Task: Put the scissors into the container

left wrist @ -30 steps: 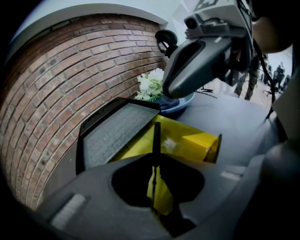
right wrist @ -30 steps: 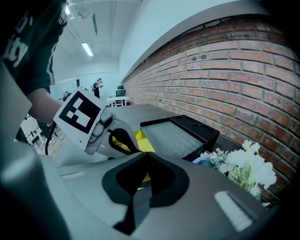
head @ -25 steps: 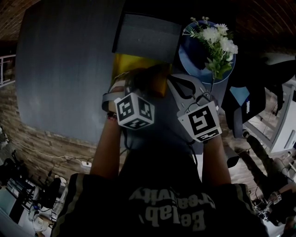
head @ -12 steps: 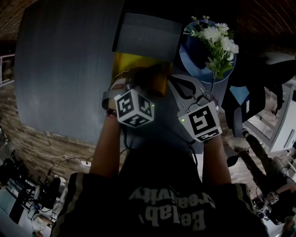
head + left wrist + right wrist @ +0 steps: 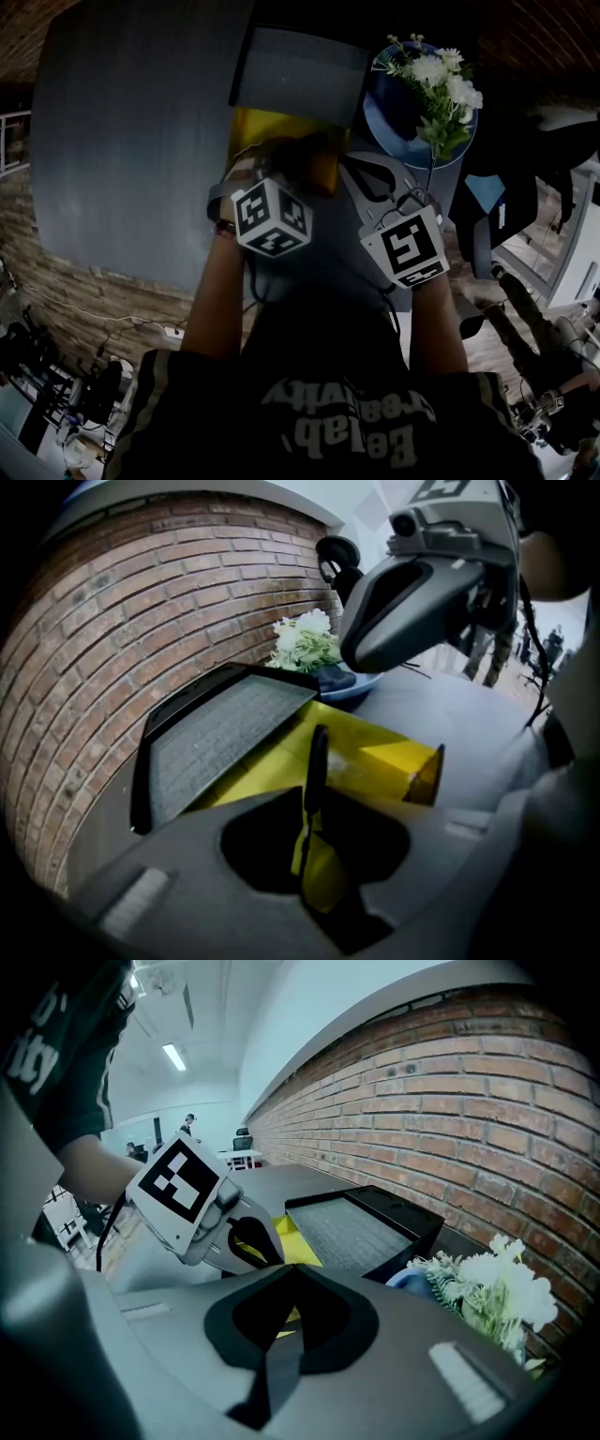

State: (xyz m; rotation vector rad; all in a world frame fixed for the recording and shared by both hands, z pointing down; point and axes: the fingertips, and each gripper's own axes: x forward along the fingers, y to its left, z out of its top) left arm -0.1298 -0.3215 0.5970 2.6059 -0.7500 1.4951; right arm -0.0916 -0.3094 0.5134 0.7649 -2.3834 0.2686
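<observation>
Against the earlier head views almost nothing has shifted. The dark grey tabletop (image 5: 131,141) fills the view from 9 to 12 o'clock. The black tray (image 5: 300,70) with its grey mesh floor lies at 12 o'clock as before. The yellow container (image 5: 251,131) sits just below it, touching its near edge. The blue bowl (image 5: 389,112) stays at 1 o'clock, with the white flowers (image 5: 441,80) in it.

Both marker cubes sit where they were, side by side near the centre. The left one is at the container's near edge and the right one at about 3 o'clock from it.

The one change is at the left gripper (image 5: 311,808): its jaws have just been easing apart. The scissors (image 5: 317,757) still stand on edge between them, black end up and yellow part low in the gap, with the jaws close against them. They stand over the container's open yellow floor; whether they touch it I cannot tell.

The right gripper (image 5: 298,1274) has its jaws together with nothing between them.
</observation>
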